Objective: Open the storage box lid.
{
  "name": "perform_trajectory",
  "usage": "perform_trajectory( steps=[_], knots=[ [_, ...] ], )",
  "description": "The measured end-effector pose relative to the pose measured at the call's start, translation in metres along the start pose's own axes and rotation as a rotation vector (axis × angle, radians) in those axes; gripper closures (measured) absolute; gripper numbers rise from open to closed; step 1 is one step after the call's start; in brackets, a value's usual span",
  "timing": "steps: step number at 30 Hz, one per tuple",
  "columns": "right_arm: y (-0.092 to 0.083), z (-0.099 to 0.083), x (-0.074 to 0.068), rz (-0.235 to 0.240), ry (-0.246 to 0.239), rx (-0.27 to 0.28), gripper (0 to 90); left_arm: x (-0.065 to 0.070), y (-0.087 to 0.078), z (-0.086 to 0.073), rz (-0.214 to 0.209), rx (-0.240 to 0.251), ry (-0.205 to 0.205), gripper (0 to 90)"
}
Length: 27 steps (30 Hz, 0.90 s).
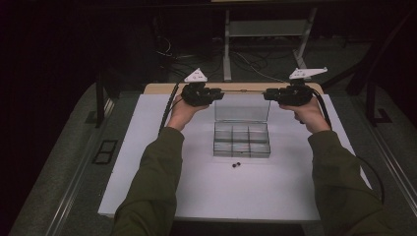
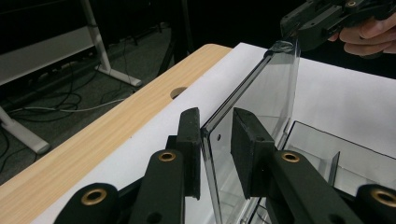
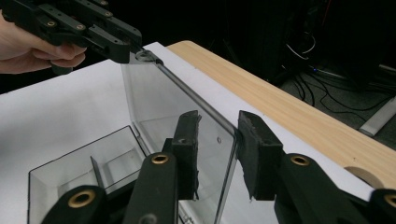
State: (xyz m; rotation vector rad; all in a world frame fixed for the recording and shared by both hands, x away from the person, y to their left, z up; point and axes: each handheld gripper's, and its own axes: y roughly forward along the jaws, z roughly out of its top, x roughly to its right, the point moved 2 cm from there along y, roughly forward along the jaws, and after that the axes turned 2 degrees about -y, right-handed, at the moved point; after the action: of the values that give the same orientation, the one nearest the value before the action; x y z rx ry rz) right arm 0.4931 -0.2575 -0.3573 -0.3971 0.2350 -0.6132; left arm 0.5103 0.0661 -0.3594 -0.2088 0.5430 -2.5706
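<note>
1. A clear plastic compartment box (image 1: 242,140) is seen near the middle of the white table top (image 1: 162,162), its transparent hinged lid (image 1: 242,110) standing upright at the box's 12 o'clock side.
2. The left gripper (image 1: 219,93) is held at the lid's top corner toward 10 o'clock; in the left gripper view the lid's edge (image 2: 208,140) lies between the jaws, one pad touching or nearly touching it, the other standing off with a visible gap.
3. The right gripper (image 1: 266,94) is placed at the corner toward 2 o'clock; in the right gripper view the jaws straddle the lid's corner (image 3: 229,135), and whether either pad presses on it cannot be told.
4. Two small dark beads (image 1: 236,164) lie on the table just at the box's 6 o'clock.
5. The lid is judged light, stiff and thin, with a smooth, slippery face and a hinge that could crack if twisted.
6. Hold is best taken at both top corners, evenly, so the lid swings without skewing.
</note>
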Motion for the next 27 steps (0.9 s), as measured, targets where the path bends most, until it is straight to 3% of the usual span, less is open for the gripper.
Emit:
perform_trajectory(
  steps=[9,11,15,24,27],
  knots=[
    [0.012,0.003,0.003,0.009,-0.002,-0.003,68.0,-0.003,0.002,-0.001,0.018,-0.007,-0.016,71.3],
    [0.013,0.002,0.004,0.000,0.001,-0.002,68.3,-0.004,0.000,-0.002,0.021,-0.002,-0.041,66.9],
    [0.014,0.001,0.005,-0.007,0.003,0.001,68.3,-0.001,-0.008,-0.007,0.034,-0.018,-0.053,59.3],
    [0.019,-0.001,0.010,-0.034,0.018,0.008,67.7,0.018,-0.029,-0.033,0.027,-0.039,-0.087,47.6],
    [0.020,-0.001,0.012,-0.035,0.036,0.012,67.4,0.027,-0.036,-0.042,0.014,-0.041,-0.115,44.1]
  ],
)
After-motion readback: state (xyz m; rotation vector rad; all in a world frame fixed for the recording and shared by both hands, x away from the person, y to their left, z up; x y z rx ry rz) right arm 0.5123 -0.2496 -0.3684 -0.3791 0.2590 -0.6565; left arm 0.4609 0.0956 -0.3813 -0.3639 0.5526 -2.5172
